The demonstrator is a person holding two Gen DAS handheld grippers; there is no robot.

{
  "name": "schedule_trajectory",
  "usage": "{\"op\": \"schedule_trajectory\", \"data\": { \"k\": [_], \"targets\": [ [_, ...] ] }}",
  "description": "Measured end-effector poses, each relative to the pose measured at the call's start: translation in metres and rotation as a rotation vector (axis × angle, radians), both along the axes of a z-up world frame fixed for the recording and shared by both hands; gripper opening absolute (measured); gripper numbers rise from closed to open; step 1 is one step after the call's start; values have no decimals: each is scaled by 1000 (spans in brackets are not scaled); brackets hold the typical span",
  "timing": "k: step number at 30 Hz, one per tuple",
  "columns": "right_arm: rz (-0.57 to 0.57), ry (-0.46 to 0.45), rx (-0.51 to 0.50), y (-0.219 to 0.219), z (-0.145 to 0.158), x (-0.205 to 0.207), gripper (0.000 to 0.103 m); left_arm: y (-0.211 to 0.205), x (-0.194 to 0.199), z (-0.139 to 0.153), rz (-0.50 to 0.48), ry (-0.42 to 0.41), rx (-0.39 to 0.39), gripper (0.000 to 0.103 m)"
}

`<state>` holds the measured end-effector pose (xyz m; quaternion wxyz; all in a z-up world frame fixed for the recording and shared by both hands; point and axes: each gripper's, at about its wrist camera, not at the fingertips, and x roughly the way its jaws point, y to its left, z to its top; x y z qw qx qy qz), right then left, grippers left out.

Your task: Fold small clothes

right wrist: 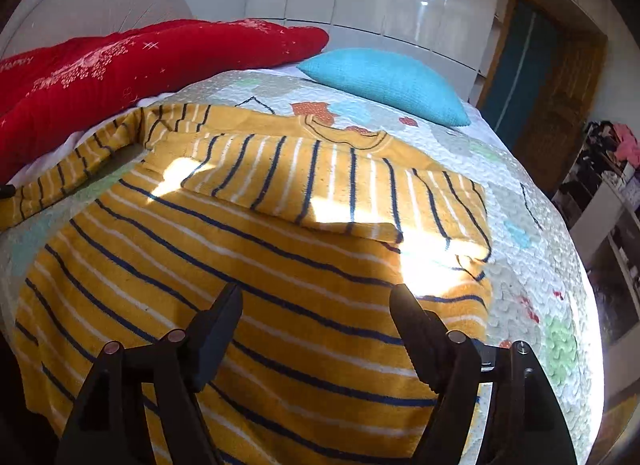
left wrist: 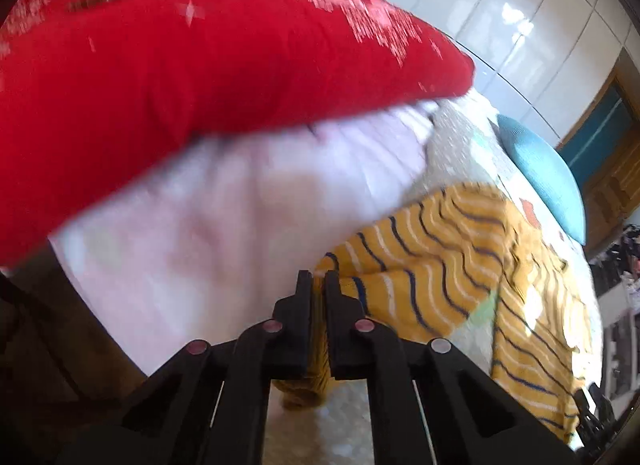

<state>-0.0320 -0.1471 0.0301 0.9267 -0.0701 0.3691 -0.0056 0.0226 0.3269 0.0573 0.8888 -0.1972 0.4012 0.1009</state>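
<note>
A yellow sweater (right wrist: 240,265) with navy and white stripes lies flat on the quilted bed cover (right wrist: 532,265). Its right sleeve (right wrist: 332,193) is folded across the chest. Its left sleeve (right wrist: 80,169) stretches out to the left. My left gripper (left wrist: 317,277) is shut on the cuff of that left sleeve (left wrist: 420,265) and holds it just above the bed. My right gripper (right wrist: 320,301) is open and empty, hovering over the sweater's lower body.
A red pillow (right wrist: 140,61) and a white pillow (left wrist: 220,225) lie at the head of the bed, close to the left gripper. A blue cushion (right wrist: 384,81) lies beyond the sweater's collar. White wardrobes (right wrist: 400,5) and a wooden door (right wrist: 552,97) stand behind.
</note>
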Motion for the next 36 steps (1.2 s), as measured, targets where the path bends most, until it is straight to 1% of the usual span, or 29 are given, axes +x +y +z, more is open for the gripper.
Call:
{"op": "schedule_trajectory", "data": {
  "k": [1, 4, 6, 8, 11, 12, 15, 18, 20, 21, 23, 24, 25, 26, 27, 28, 29, 31, 34, 36],
  "targets": [
    [-11, -5, 15, -7, 2, -3, 77, 7, 6, 16, 22, -20, 48, 6],
    [-48, -28, 57, -25, 11, -12, 76, 17, 29, 58, 16, -54, 77, 6],
    [-79, -42, 88, -39, 14, -21, 76, 3, 38, 83, -7, -85, 113, 6],
    [-109, -51, 124, -52, 17, -28, 75, -23, 43, 105, -72, -118, 106, 6],
    [-155, -64, 176, -73, 19, -40, 74, -82, 55, 129, -221, -150, 63, 3],
    [-171, -69, 192, -80, 19, -44, 74, -108, 59, 134, -276, -155, 47, 0],
    [-223, -82, 231, -103, 16, -57, 74, -191, 78, 148, -444, -167, -13, 0],
    [-276, -79, 275, -127, 10, -72, 74, -288, 92, 152, -624, -159, -72, 0],
    [-305, -75, 311, -142, 6, -83, 74, -342, 89, 150, -721, -151, -106, 0],
    [-312, -76, 325, -149, 6, -89, 74, -361, 84, 149, -756, -151, -118, 0],
    [-316, -85, 337, -160, 8, -98, 74, -386, 66, 142, -810, -154, -124, 4],
    [-313, -93, 339, -163, 9, -102, 74, -390, 57, 136, -824, -150, -113, 14],
    [-306, -96, 339, -165, 11, -103, 74, -388, 47, 129, -826, -143, -103, 32],
    [-299, -96, 338, -166, 11, -103, 74, -383, 37, 122, -813, -140, -96, 42],
    [-289, -93, 341, -164, 12, -102, 74, -371, 26, 113, -786, -140, -92, 56],
    [-271, -89, 348, -161, 12, -98, 74, -357, 16, 105, -756, -139, -86, 59],
    [-246, -81, 358, -155, 13, -93, 74, -339, 6, 96, -726, -136, -72, 59],
    [-177, -68, 377, -134, 15, -78, 74, -296, -13, 78, -638, -118, -26, 62],
    [-28, -24, 407, -83, 19, -47, 74, -215, -39, 53, -454, -93, 49, 67],
    [73, 19, 451, -44, 20, -21, 74, -163, -58, 40, -319, -72, 106, 67]
  ]
}}
